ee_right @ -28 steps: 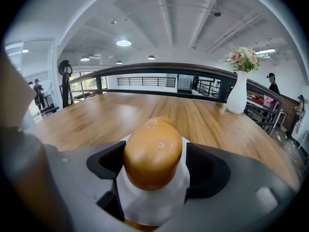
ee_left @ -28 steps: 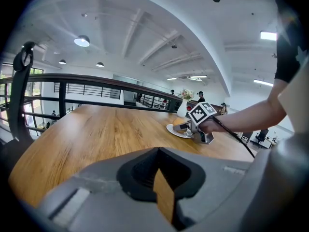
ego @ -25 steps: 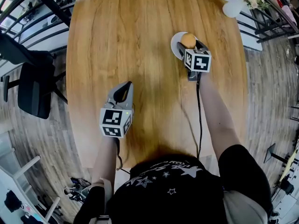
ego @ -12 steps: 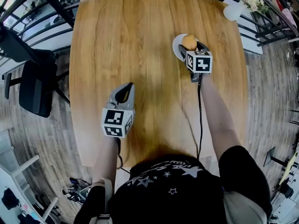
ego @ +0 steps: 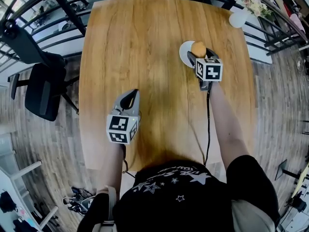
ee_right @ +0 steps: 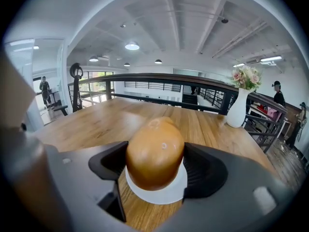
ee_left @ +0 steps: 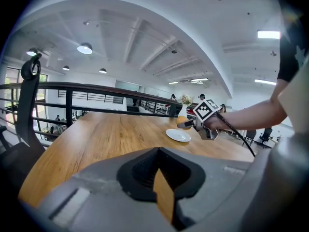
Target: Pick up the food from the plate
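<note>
Over the plate (ego: 183, 55), right gripper (ego: 199, 53) is clasping the food (ego: 198, 47) mid-sides, likely light, squashy; left gripper (ego: 129, 99) is idling clenched.

Rounded orange-brown food (ee_right: 154, 151), upright, seemingly on or just above small white plate (ee_right: 157, 195)

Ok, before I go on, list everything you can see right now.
table: one, light wood, under both grippers
plate: one, white, table's far right
food: one, orange-brown, round, over the plate, between the right gripper jaws
vase: one, white, holding flowers, by the far right corner
chair: one, black, left of the table
railing: one, black, beyond the table
left gripper: one, grey, shut, empty
right gripper: one, grey, shut on the food
arms: two, bare
</note>
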